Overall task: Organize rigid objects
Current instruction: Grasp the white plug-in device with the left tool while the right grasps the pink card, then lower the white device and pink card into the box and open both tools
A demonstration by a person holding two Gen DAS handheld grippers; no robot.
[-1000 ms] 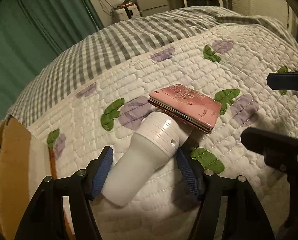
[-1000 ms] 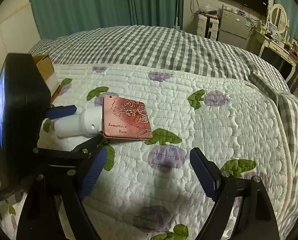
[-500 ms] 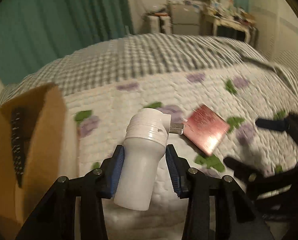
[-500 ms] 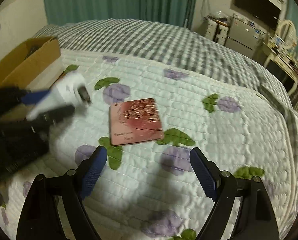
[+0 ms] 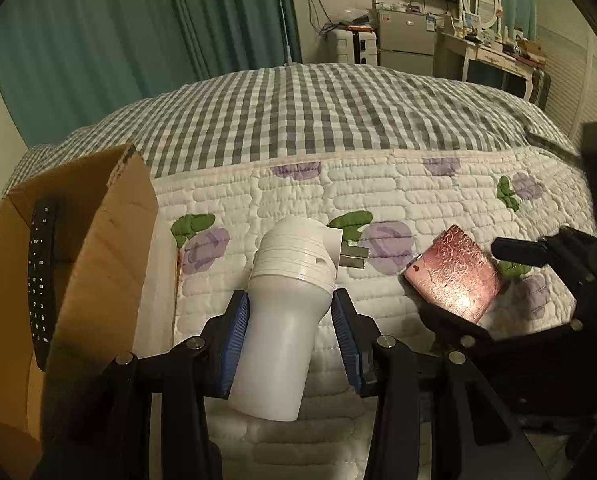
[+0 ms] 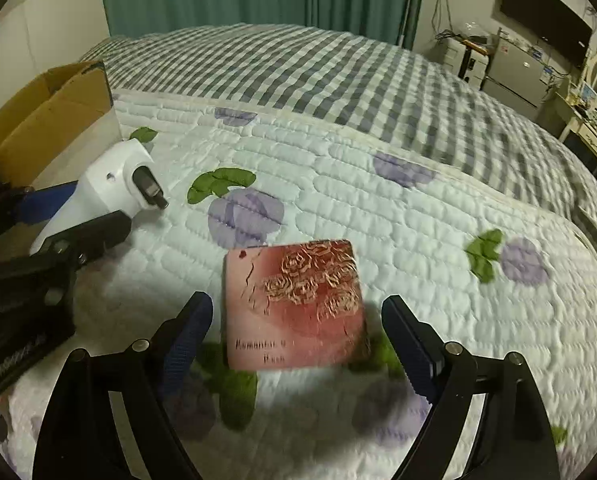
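Here left tool [image 5: 290,340] clenches white plug [image 5: 286,320]; right tool [image 6: 298,340] released, box lettering [image 6: 262,350] seemingly blurred.

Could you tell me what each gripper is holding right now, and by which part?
The left gripper grips the white plug-in device around its cylindrical body; the right gripper holds nothing, open around the pink case.

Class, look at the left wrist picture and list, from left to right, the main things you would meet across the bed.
Black remote control → cardboard box → white plug-in device clamped in the left gripper → pink rose-patterned case → right gripper.
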